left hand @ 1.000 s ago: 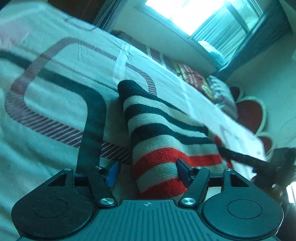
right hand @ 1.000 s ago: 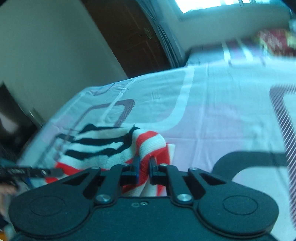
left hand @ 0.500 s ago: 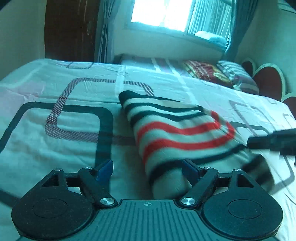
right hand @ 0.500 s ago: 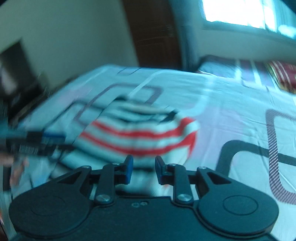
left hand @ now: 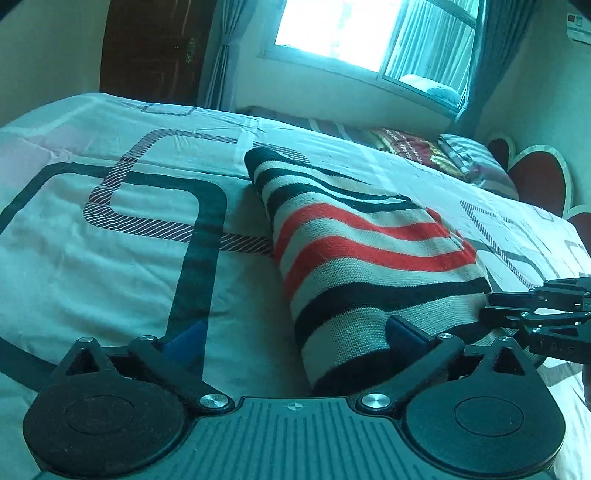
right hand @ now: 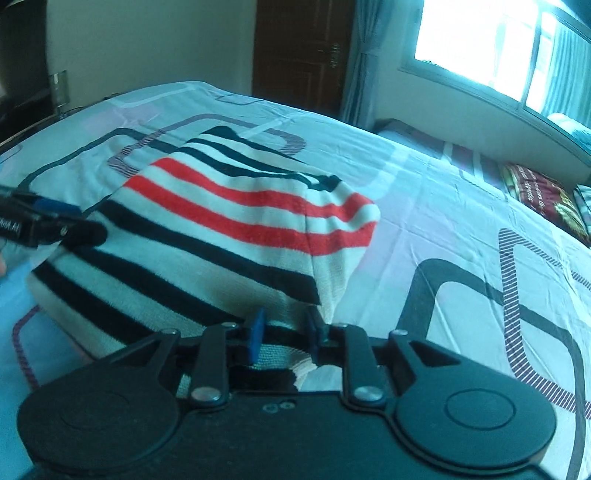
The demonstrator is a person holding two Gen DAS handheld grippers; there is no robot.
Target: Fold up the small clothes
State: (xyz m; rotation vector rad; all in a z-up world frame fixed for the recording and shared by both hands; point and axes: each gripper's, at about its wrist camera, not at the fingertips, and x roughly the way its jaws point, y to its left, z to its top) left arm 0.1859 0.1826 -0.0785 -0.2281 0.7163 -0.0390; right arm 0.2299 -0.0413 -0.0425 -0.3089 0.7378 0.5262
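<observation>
A knit sweater (left hand: 369, 251) striped in cream, black and red lies folded on the bed. My left gripper (left hand: 293, 332) is at its near end with the jaws opening wide. The fabric's end lies between the fingers; the left pad (left hand: 184, 336) is clear of it. In the right wrist view the sweater (right hand: 229, 221) fills the middle. My right gripper (right hand: 284, 328) stands slightly open over its near hem, with fabric lying loose between the pads. Each gripper shows in the other's view: the right gripper (left hand: 487, 310) at the sweater's right side, the left gripper (right hand: 81, 229) at its left side.
The bed sheet (left hand: 110, 258) is pale with dark rounded-square lines and spreads on all sides of the sweater. Pillows (left hand: 413, 151) lie at the far end by a red heart-shaped headboard (left hand: 535, 177). A brown door (right hand: 299, 51) and a bright window (left hand: 351, 33) are beyond.
The right gripper let go of the red-striped fold and its jaws parted. The left jaws spread wider. Both grippers drew back and rolled level; the sweater now lies folded.
</observation>
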